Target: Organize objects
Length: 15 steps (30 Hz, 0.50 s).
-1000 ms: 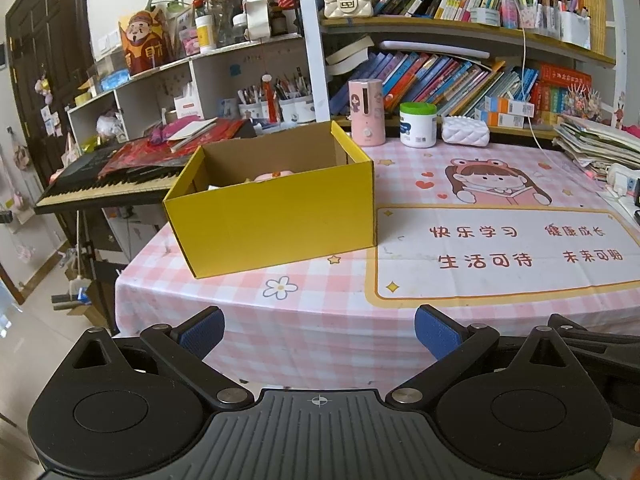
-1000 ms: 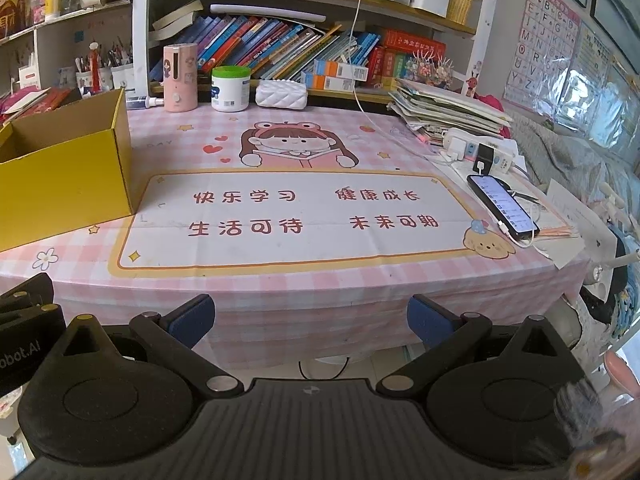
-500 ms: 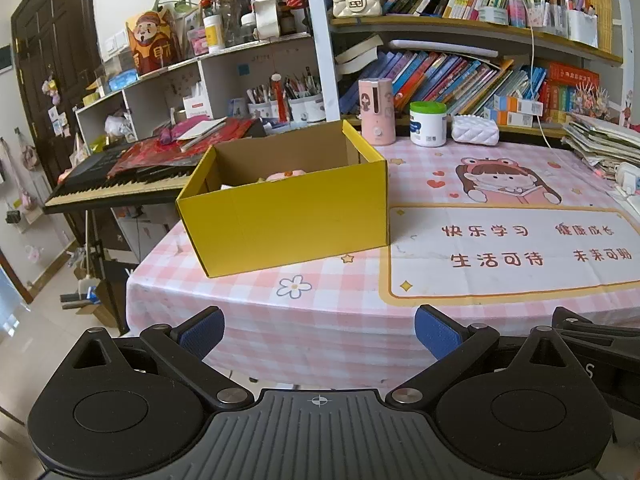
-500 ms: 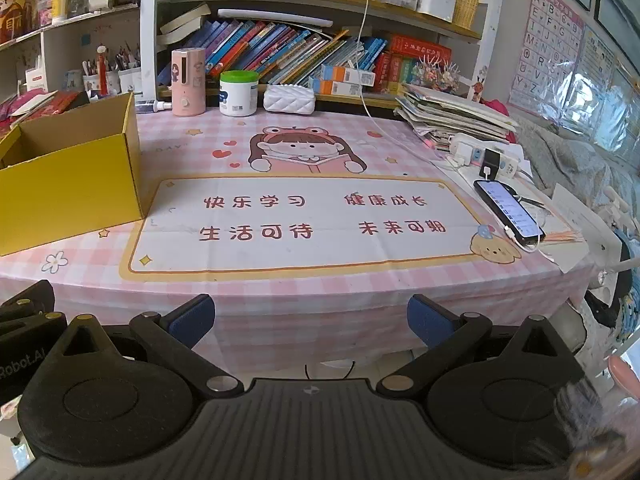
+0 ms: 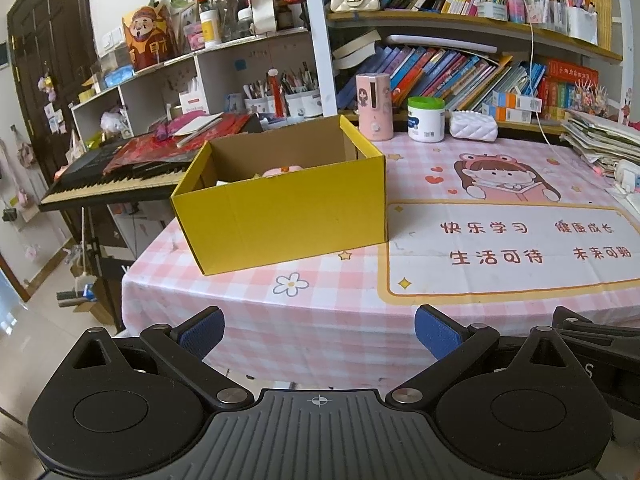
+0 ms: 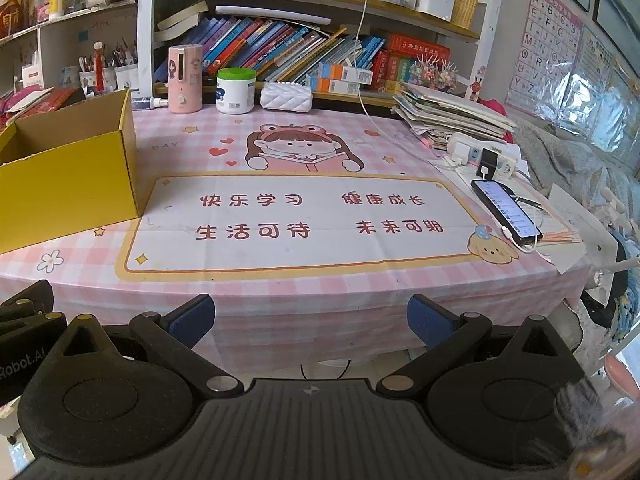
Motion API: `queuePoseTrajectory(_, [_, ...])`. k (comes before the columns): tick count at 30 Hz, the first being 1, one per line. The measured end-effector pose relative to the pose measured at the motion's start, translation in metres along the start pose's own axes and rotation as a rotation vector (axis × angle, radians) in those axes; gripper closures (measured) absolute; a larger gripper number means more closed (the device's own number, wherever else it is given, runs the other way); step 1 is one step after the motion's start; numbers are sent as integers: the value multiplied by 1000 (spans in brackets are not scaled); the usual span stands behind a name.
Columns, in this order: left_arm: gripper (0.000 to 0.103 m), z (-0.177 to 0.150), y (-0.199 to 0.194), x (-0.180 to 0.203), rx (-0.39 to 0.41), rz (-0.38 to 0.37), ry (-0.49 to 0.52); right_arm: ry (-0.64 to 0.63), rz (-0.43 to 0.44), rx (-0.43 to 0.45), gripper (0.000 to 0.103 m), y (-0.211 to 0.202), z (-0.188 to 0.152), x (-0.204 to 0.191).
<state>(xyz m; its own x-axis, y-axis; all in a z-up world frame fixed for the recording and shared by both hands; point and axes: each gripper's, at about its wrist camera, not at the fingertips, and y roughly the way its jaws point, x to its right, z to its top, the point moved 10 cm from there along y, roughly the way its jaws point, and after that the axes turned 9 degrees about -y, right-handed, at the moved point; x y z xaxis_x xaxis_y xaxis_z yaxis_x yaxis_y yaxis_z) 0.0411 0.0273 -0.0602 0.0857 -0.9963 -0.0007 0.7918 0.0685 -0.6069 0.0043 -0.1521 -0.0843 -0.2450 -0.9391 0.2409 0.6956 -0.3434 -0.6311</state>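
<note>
Left gripper (image 5: 319, 332) and right gripper (image 6: 311, 320) gape wide, empty.

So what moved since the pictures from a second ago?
Only the cameras shifted a bit. In the left view the yellow box slid toward the right of the picture; in the right view the table sank slightly. So both grippers drifted, the left gripper seemingly leftward. Nothing was grabbed or dropped. Both stay wide open and empty, the right gripper too. The box, white jar and phone stayed put.
</note>
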Motion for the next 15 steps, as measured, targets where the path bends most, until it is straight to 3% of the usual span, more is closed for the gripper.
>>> queuePoseTrajectory(15, [1,0,10,-2,-28,-16,-22,-6,3,-14,0,7,0,-3])
